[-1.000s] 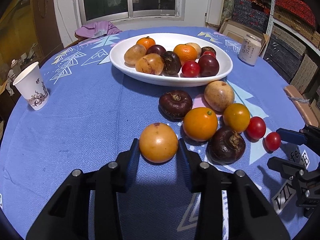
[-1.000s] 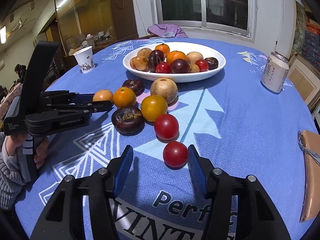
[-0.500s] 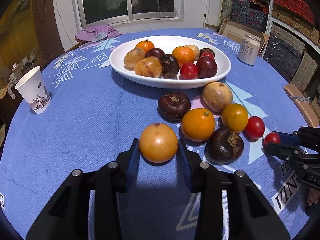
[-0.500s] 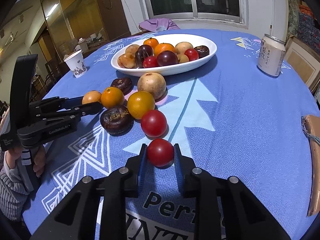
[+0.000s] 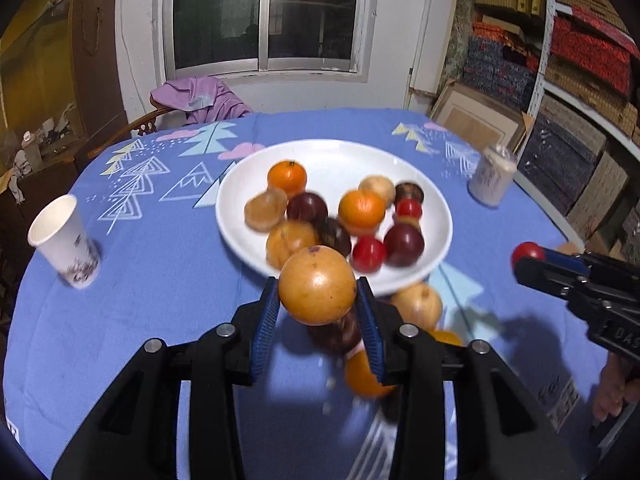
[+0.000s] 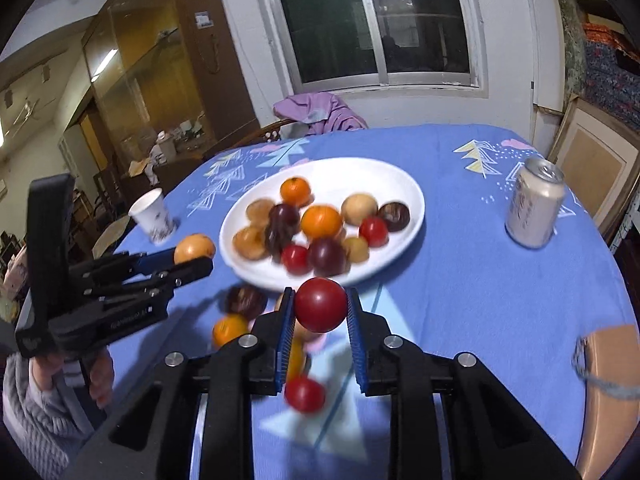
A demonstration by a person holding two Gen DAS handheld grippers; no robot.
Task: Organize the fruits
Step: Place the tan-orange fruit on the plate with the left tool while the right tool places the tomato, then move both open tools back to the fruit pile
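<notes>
My left gripper (image 5: pixel 318 316) is shut on a yellow-orange round fruit (image 5: pixel 317 285) and holds it in the air near the front rim of the white plate (image 5: pixel 332 160). My right gripper (image 6: pixel 320 320) is shut on a red tomato (image 6: pixel 321 304), also lifted near the plate (image 6: pixel 360 168). The plate holds several oranges, dark plums, tomatoes and tan fruits. Loose fruits lie on the blue cloth below: a tan one (image 5: pixel 418 306), an orange (image 5: pixel 364 378), a dark one (image 6: pixel 245 300), a tomato (image 6: pixel 305 394). Each gripper shows in the other view (image 5: pixel 532 260) (image 6: pixel 192 258).
A paper cup (image 5: pixel 66 242) stands at the left of the round blue table. A drink can (image 6: pixel 534 208) stands at the right of the plate. A brown object (image 6: pixel 608 376) lies at the right table edge. A chair with purple cloth (image 5: pixel 200 100) is behind.
Both grippers have lifted off the cloth with their fruits and moved toward the plate. The right gripper closed on the tomato during the earlier frames.
</notes>
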